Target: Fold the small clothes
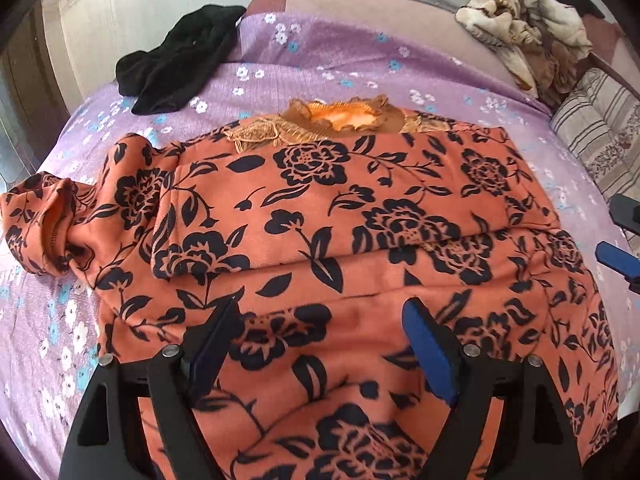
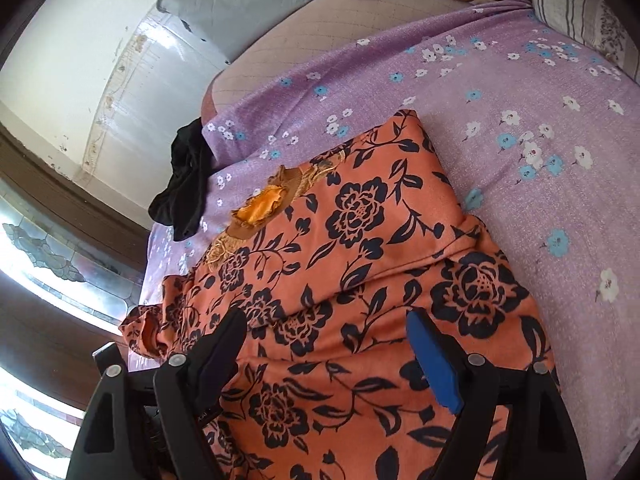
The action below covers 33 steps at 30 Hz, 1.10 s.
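Note:
An orange top with a black flower print (image 1: 320, 208) lies spread on the purple flowered bedsheet (image 1: 340, 56), collar (image 1: 340, 116) toward the far side. One sleeve is folded across its chest; the other sleeve (image 1: 52, 224) lies bunched at the left. My left gripper (image 1: 320, 316) hovers open over the lower part of the top, nothing between its fingers. My right gripper (image 2: 326, 322) is open too, above the same top (image 2: 360, 248) near its right side. Its blue pads (image 1: 614, 256) show at the right edge of the left wrist view.
A black garment (image 1: 180, 60) lies crumpled near the bed's far left edge. A beige patterned cloth (image 1: 520, 28) is heaped at the far right, beside a striped pillow (image 1: 600, 132). The sheet (image 2: 540, 200) right of the top is bare. A wall and glass door (image 2: 48, 264) stand left of the bed.

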Each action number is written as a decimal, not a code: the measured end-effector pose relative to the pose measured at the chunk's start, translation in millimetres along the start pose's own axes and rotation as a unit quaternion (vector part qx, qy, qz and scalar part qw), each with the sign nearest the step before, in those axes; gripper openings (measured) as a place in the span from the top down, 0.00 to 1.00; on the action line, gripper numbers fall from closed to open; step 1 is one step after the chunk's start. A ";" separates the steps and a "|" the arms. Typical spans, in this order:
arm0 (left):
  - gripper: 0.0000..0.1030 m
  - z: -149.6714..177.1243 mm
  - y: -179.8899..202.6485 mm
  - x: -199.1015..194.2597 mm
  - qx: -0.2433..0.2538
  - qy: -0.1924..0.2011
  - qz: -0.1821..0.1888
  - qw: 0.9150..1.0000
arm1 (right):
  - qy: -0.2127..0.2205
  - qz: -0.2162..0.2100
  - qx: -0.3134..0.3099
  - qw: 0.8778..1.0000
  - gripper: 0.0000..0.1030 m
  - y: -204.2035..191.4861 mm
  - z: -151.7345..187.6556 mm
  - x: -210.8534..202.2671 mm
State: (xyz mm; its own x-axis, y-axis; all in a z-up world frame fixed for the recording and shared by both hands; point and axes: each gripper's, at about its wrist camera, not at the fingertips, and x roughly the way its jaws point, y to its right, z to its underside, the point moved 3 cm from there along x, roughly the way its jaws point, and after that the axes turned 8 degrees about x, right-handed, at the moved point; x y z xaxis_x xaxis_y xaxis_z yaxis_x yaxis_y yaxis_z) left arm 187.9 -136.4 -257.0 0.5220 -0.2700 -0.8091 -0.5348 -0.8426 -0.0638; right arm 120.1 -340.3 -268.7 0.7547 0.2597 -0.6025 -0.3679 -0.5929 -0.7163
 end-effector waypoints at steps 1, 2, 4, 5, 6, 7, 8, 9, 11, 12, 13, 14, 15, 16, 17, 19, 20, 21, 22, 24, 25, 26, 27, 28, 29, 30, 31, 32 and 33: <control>0.19 6.7 3.1 -9.7 0.003 0.009 0.000 1.000 | 0.003 0.000 -0.010 1.000 0.18 -2.7 7.3 -5.6; 0.19 13.6 7.4 -18.2 0.007 0.014 0.003 1.000 | 0.005 0.003 -0.019 1.000 0.18 -4.7 14.8 -10.0; 0.19 26.1 16.7 -28.9 0.020 0.015 0.010 1.000 | 0.008 0.008 -0.028 1.000 0.18 -5.8 22.6 -14.1; 0.19 32.7 21.5 -32.6 0.028 0.013 0.011 0.999 | 0.008 0.017 -0.044 0.999 0.20 -5.5 36.3 -18.3; 0.19 36.9 24.3 -31.9 0.033 0.008 0.013 0.999 | 0.008 0.017 -0.044 0.999 0.22 -5.5 36.3 -18.3; 0.19 42.6 26.5 -29.7 0.035 -0.002 0.015 0.999 | 0.005 0.026 -0.057 0.998 0.23 -1.4 49.1 -19.2; 0.19 48.6 28.9 -25.2 0.035 -0.019 0.017 0.999 | 0.001 0.034 -0.058 0.998 0.23 3.9 55.3 -17.7; 0.19 55.1 30.3 -17.8 0.034 -0.042 0.018 0.998 | 0.001 0.034 -0.058 0.998 0.23 3.9 55.3 -17.7; 0.16 66.4 31.6 -13.1 0.036 -0.048 0.011 0.998 | -0.029 0.064 -0.042 0.997 0.23 18.5 65.0 -7.5; 0.15 67.7 33.0 -16.5 0.042 -0.037 -0.001 0.998 | -0.069 0.088 -0.020 0.994 0.23 35.8 72.1 8.2; 0.14 67.7 35.5 -17.2 0.048 -0.043 -0.009 0.998 | -0.083 0.096 -0.014 0.992 0.24 42.6 73.9 14.2; 0.14 67.0 36.3 -17.8 0.047 -0.047 -0.010 0.998 | -0.080 0.099 -0.022 0.992 0.24 42.4 74.4 15.2; 0.14 66.1 35.6 -19.4 0.042 -0.048 -0.010 0.998 | -0.080 0.099 -0.022 0.992 0.24 42.4 74.4 15.2; 0.14 65.6 34.5 -21.0 0.037 -0.049 -0.007 0.998 | -0.068 0.102 -0.040 0.992 0.24 36.5 74.2 11.1; 0.14 64.4 33.3 -24.9 0.033 -0.047 -0.005 0.998 | -0.068 0.102 -0.040 0.992 0.24 36.5 74.2 11.1; 0.14 61.5 29.2 -31.9 0.025 -0.032 -0.010 0.999 | -0.056 0.087 -0.039 0.994 0.24 33.3 72.7 3.9; 0.14 59.0 25.0 -36.4 0.024 -0.026 -0.015 0.999 | -0.051 0.080 -0.037 0.995 0.24 31.5 70.8 0.9; 0.14 56.7 19.7 -39.6 0.020 -0.022 -0.020 0.999 | -0.044 0.073 -0.036 0.996 0.24 29.2 69.2 -2.4; 0.14 53.6 14.2 -42.2 0.015 -0.018 -0.024 0.999 | -0.036 0.069 -0.038 0.996 0.24 25.8 66.9 -5.7; 0.14 48.6 0.6 -48.7 -0.003 -0.008 -0.031 0.999 | -0.022 0.057 -0.041 0.997 0.24 17.9 62.7 -11.9; 0.14 45.9 -7.9 -52.0 -0.016 -0.004 -0.034 0.999 | -0.016 0.049 -0.044 0.998 0.24 13.6 60.9 -13.9; 0.14 43.4 -16.2 -55.0 -0.030 0.001 -0.037 0.999 | -0.010 0.045 -0.047 0.998 0.24 9.4 59.6 -15.3; 0.14 41.3 -24.7 -58.1 -0.044 0.005 -0.041 0.998 | -0.004 0.043 -0.051 0.998 0.24 5.8 58.7 -16.3; 0.14 39.1 -33.8 -61.2 -0.057 0.009 -0.043 0.997 | 0.000 0.043 -0.056 0.997 0.24 2.4 58.3 -16.6; 0.14 36.8 -42.7 -64.3 -0.068 0.013 -0.045 0.997 | 0.003 0.043 -0.062 0.997 0.24 -0.7 57.9 -16.2; 0.14 34.6 -49.6 -66.4 -0.076 0.018 -0.049 0.996 | 0.005 0.042 -0.068 0.997 0.24 -3.3 57.9 -15.0; 0.14 32.5 -57.8 -69.4 -0.083 0.024 -0.055 0.995 | 0.006 0.041 -0.074 0.996 0.24 -6.1 58.1 -12.9; 0.14 31.3 -66.9 -72.7 -0.090 0.029 -0.062 0.994 | 0.007 0.041 -0.080 0.996 0.24 -8.5 58.3 -11.2; 0.14 30.9 -76.9 -76.0 -0.099 0.034 -0.067 0.992 | 0.008 0.042 -0.085 0.995 0.24 -10.2 58.6 -9.1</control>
State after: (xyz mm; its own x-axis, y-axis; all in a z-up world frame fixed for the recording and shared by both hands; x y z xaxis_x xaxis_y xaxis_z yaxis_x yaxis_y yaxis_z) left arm 168.8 -36.7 -208.6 0.6266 -0.1735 -0.7598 -0.3201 -0.9462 -0.0479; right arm 85.1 -292.0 -276.6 0.7343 0.1915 -0.6512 -0.3338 -0.7335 -0.5921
